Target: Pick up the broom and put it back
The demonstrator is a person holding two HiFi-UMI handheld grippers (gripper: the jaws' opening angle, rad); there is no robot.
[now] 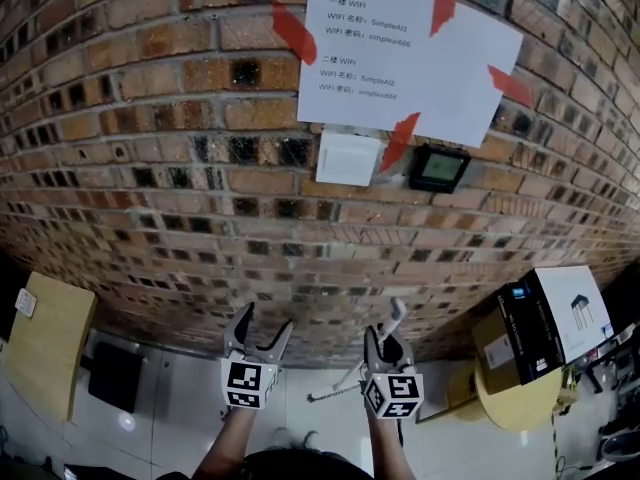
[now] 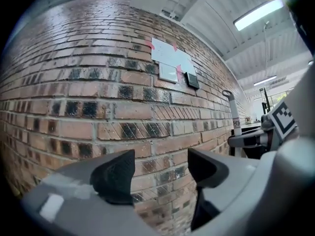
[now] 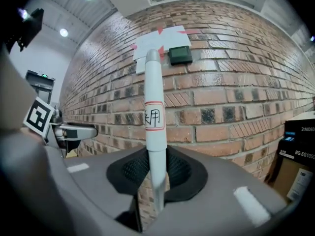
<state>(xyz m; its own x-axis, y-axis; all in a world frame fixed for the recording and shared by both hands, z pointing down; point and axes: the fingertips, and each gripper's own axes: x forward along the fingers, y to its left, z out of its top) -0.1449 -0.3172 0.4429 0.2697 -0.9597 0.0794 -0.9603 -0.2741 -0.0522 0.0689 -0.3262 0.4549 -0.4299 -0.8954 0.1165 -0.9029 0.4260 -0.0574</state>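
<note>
The broom's white handle (image 3: 153, 107) stands upright between the pads of my right gripper (image 3: 155, 168), which is shut on it; a red-framed label sits on the handle just above the jaws. From the head view the handle's top (image 1: 398, 313) sticks up out of the right gripper (image 1: 388, 336), close in front of the brick wall (image 1: 200, 168). A thin lower part of the broom (image 1: 335, 393) shows below, between the two grippers. My left gripper (image 1: 267, 320) is beside it on the left, open (image 2: 160, 168), with only bricks seen between its jaws. The handle (image 2: 233, 113) also appears at the right of the left gripper view.
A taped paper notice (image 1: 400, 48), a white switch plate (image 1: 347, 158) and a small black wall device (image 1: 438, 168) are on the wall above. Stacked boxes (image 1: 545, 328) sit on a round yellow table at the right. A wooden tabletop (image 1: 45, 338) and a black seat (image 1: 115, 373) are at the left.
</note>
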